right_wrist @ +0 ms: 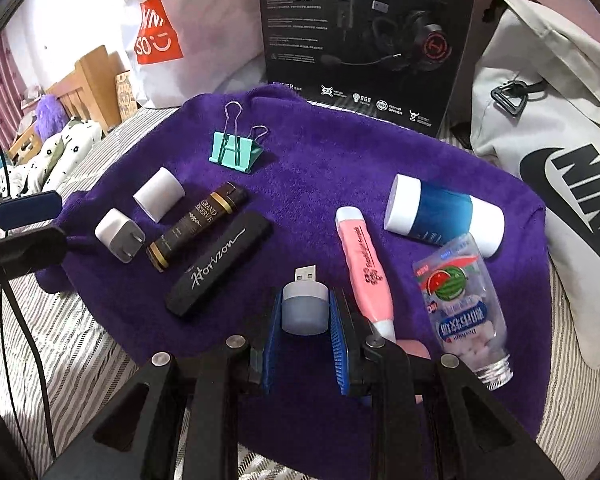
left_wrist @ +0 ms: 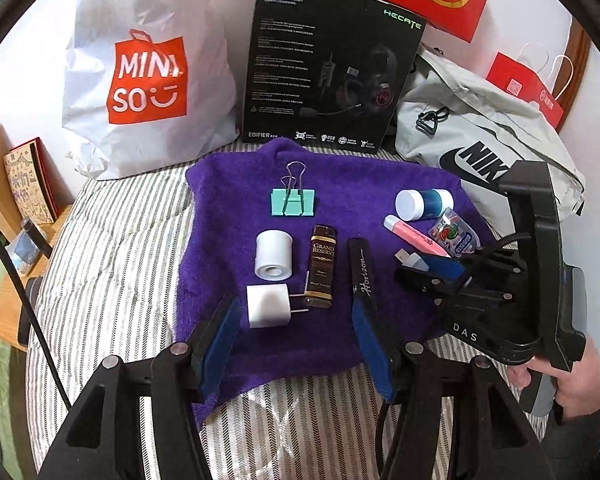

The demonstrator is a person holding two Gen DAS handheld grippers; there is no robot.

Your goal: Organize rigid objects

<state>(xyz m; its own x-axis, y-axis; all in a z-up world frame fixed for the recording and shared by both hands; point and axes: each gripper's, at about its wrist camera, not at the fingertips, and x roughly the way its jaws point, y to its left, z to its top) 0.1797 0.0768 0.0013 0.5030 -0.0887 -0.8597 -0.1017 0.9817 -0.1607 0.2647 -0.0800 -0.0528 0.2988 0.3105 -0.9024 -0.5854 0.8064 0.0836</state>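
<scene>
A purple towel [left_wrist: 340,184] holds a mint binder clip [left_wrist: 292,202], a white roll [left_wrist: 274,256], a white charger [left_wrist: 266,306], a brown Grand Reserve lighter [left_wrist: 322,266] and a black Horizon case [left_wrist: 362,268]. My left gripper [left_wrist: 296,308] hovers open over the charger and lighter, pressing on nothing. My right gripper [right_wrist: 305,300] is shut on a small white USB light [right_wrist: 304,308], held just above the towel [right_wrist: 340,168]. To its right lie a pink highlighter [right_wrist: 366,276], a clear candy bottle [right_wrist: 464,308] and a blue bottle with white caps [right_wrist: 444,214].
Behind the towel stand a white Miniso bag [left_wrist: 148,80], a black headset box [left_wrist: 328,64] and a grey Nike bag [left_wrist: 480,132]. Red paper bags [left_wrist: 524,88] lean at the back. The striped bedsheet [left_wrist: 112,248] surrounds the towel. A person's hand [left_wrist: 572,384] grips the right handle.
</scene>
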